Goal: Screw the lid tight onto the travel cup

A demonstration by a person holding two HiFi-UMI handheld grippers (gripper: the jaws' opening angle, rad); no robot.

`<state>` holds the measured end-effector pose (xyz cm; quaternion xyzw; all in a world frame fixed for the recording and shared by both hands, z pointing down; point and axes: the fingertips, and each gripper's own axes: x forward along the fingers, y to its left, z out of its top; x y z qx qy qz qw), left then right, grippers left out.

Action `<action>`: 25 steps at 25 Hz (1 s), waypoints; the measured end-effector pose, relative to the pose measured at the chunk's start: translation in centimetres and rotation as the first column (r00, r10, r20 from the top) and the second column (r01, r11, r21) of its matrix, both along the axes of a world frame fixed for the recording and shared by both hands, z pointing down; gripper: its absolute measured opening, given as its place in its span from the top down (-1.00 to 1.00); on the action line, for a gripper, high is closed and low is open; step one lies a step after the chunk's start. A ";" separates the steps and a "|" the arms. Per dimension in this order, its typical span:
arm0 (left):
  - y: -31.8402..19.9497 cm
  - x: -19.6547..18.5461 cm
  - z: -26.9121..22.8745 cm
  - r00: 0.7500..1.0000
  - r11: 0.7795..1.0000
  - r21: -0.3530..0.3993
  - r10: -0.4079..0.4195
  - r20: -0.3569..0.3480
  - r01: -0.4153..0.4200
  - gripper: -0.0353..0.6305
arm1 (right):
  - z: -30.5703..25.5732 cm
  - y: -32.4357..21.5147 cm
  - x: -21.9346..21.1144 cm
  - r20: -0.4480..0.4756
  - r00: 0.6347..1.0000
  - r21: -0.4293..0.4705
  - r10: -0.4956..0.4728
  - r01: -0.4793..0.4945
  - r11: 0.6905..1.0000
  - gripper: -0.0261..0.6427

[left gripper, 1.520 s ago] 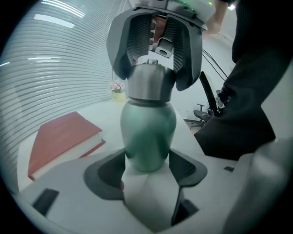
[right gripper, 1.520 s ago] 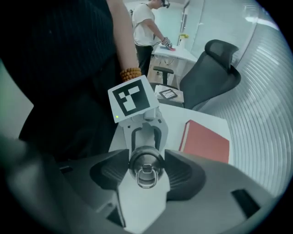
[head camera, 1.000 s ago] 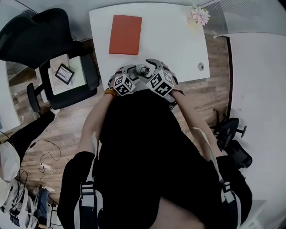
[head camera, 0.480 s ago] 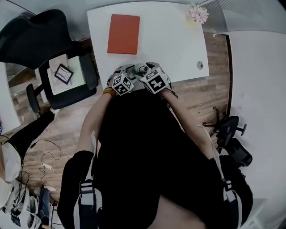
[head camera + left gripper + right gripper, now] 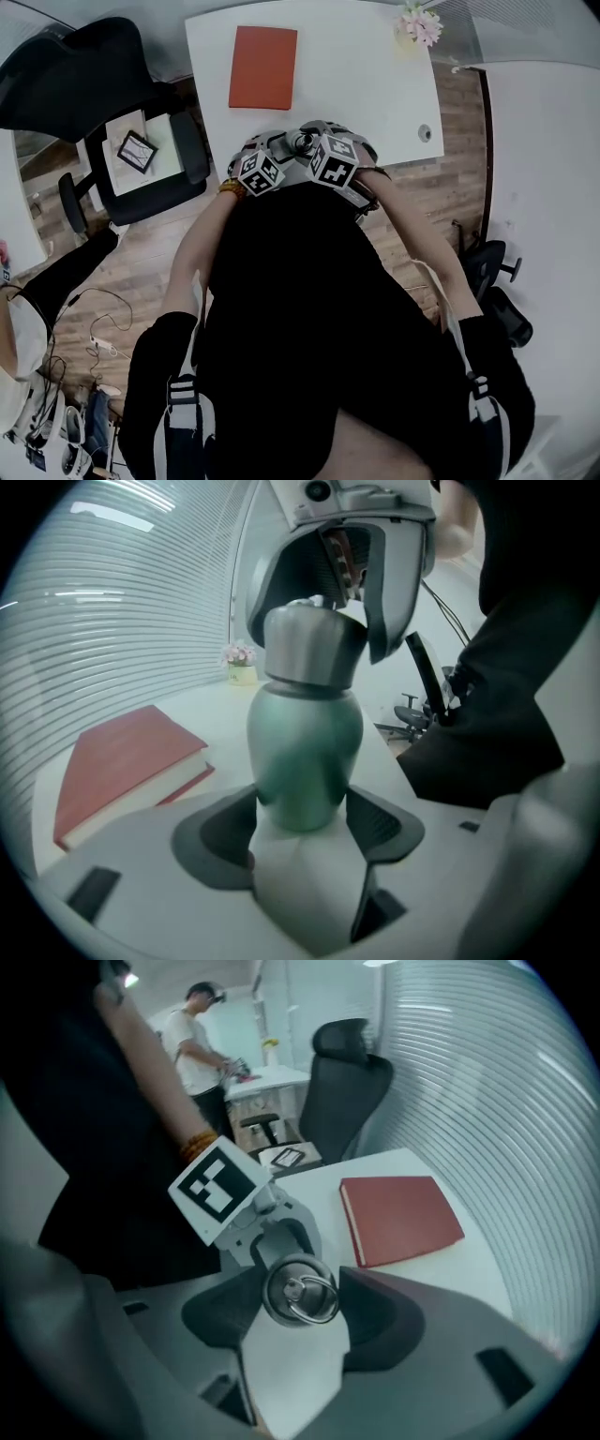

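Note:
A green travel cup (image 5: 305, 747) with a silver lid (image 5: 309, 644) stands near the front edge of the white table (image 5: 375, 84). My left gripper (image 5: 302, 822) is shut on the cup's lower body, a dark pad on each side. My right gripper (image 5: 300, 1294) comes down from above onto the lid (image 5: 296, 1288), whose ring lies on top. Its jaws have just been closing, and the pads now sit against the lid's two sides. In the head view only the lid (image 5: 302, 142) shows between the two marker cubes.
A red book (image 5: 263, 54) lies on the table behind the cup. A small pot of flowers (image 5: 419, 28) stands at the far right corner. A black office chair (image 5: 84, 75) is left of the table. Another person (image 5: 202, 1035) stands at a desk far off.
The right gripper's cube has shifted a little and rolled above the lid. The left gripper and the cup stay where they were.

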<state>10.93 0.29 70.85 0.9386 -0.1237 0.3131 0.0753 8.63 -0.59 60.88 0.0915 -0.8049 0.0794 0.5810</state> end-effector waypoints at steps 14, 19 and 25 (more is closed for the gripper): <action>0.1 0.0 0.1 1.000 1.000 -0.006 0.004 0.009 -0.004 -0.02 | -1.3 -0.5 -0.2 0.048 0.996 0.143 -0.078 0.071 0.987 -0.06; 0.0 0.0 0.0 1.000 1.000 -0.003 0.001 0.009 -0.001 -0.02 | -0.8 -1.0 0.8 0.131 0.867 0.016 0.481 -0.487 0.873 -0.06; 0.2 0.2 0.1 1.000 1.000 -0.012 0.006 0.010 -0.005 -0.02 | -0.5 -0.8 0.8 0.100 0.868 0.045 0.487 -0.493 0.869 0.17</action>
